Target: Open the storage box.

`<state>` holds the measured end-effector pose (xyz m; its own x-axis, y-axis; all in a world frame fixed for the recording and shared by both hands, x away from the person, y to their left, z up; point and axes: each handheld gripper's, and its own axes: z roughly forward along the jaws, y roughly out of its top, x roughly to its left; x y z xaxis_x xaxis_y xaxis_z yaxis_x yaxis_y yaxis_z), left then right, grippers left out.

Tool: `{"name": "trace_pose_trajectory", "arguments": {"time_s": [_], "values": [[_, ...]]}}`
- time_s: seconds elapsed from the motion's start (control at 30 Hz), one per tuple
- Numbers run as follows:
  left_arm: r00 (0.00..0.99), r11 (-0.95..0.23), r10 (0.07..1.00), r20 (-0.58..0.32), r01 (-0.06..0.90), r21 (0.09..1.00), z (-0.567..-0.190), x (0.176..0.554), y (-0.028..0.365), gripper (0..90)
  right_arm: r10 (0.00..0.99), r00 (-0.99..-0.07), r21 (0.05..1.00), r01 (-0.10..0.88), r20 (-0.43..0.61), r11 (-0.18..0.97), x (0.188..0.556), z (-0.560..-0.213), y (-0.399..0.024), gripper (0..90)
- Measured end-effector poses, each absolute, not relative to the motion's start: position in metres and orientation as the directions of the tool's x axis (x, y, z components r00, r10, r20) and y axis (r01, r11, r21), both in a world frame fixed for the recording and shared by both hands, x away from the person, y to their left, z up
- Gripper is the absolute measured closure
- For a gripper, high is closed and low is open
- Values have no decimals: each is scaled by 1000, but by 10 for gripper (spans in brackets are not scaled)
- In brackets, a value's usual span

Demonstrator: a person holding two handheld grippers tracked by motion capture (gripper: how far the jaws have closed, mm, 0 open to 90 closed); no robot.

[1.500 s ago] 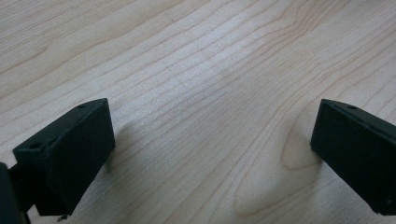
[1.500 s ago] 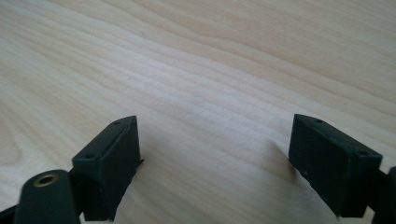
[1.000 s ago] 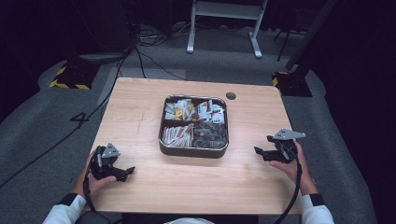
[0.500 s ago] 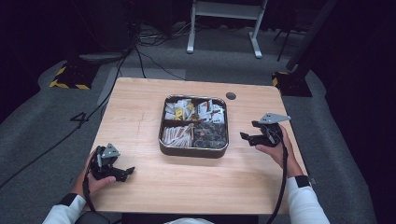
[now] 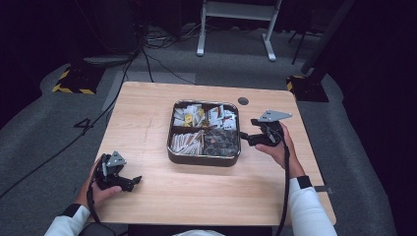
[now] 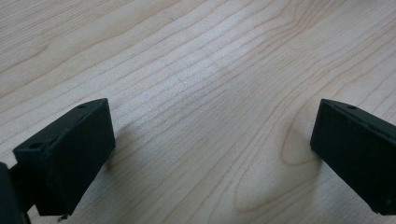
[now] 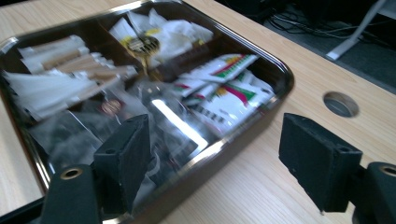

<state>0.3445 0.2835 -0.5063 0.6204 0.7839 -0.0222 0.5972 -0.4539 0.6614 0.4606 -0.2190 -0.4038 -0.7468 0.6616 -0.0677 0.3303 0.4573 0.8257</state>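
Right tongs (image 5: 247, 137), jaws wide and empty, hover beside the tray (image 5: 204, 160) to pick sachets; left tongs (image 5: 129, 181), wide, rest well apart on the worktop (image 5: 147, 113).

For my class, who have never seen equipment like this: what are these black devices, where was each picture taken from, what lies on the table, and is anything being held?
A person sits at a wooden table holding a hand-operated claw in each hand. The high view looks down from above. The other two come from cameras riding on each claw, looking along its black jaws. The left claw rests near the table's front corner, jaws open over bare wood. The right claw hovers beside a dark divided tray of small wrapped packets, jaws open. Neither claw holds anything. A round hole sits in the tabletop behind the tray.
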Motion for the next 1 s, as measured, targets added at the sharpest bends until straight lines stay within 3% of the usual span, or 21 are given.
{"name": "trace_pose_trajectory", "arguments": {"time_s": [0.5, 1.0], "values": [[623, -458, 782, -19, 594, 662, -506, 345, 284, 1, 588, -806, 801, 309, -65, 512, 472, -416, -154, 283], [618, -451, 786, -23, 599, 662, -506, 345, 283, 1, 558, -829, 786, 317, -43, 531, 489, -430, -129, 304]]}}
